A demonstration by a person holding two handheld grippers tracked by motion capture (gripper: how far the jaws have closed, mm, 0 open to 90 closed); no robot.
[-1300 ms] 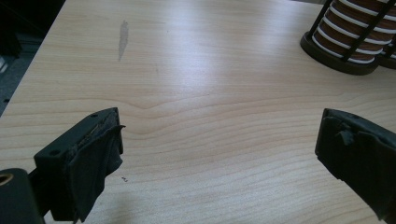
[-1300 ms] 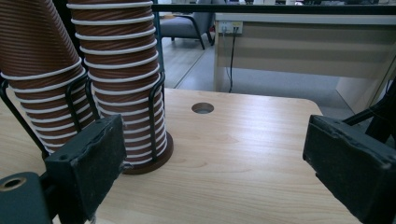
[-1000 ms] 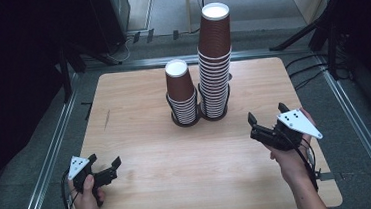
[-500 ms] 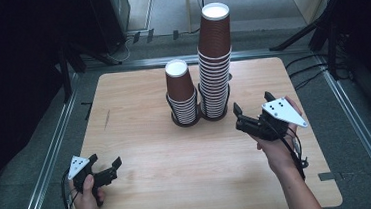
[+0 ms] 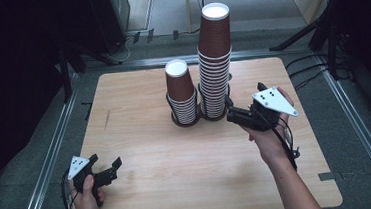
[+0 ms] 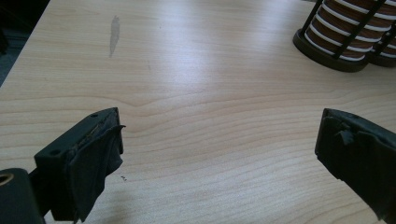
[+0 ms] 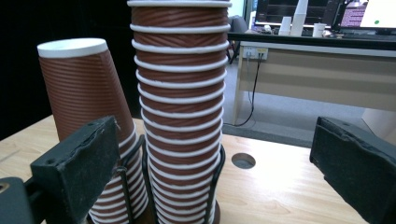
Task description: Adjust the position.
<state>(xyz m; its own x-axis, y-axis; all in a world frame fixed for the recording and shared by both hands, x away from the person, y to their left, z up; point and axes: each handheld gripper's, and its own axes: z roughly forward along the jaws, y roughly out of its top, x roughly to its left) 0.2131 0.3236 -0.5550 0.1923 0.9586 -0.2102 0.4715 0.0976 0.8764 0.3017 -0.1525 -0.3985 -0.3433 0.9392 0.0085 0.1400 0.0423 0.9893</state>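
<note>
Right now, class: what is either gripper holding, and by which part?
Nothing. The right gripper is open beside the tall cup stack; the left gripper is open over bare table.

Grey floor [image 5: 166, 10] surrounds the wooden table [image 5: 138, 98]; a desk [image 7: 317, 70] with monitors [image 7: 289, 9] stands behind.

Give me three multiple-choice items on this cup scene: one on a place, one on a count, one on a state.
1. The right claw is nearest to:
A. the tall cup stack
B. the table's left edge
C. the left claw

2. Cup stacks in black wire holders:
A. one
B. two
C. four

3. The left claw is:
A. shut on a cup
B. open, holding nothing
C. shut on a lid

Key:
1 A, it points at that stack's base.
2 B, the tall stack and the short cup stack stand side by side.
3 B, its jaws stand wide over bare table.
</note>
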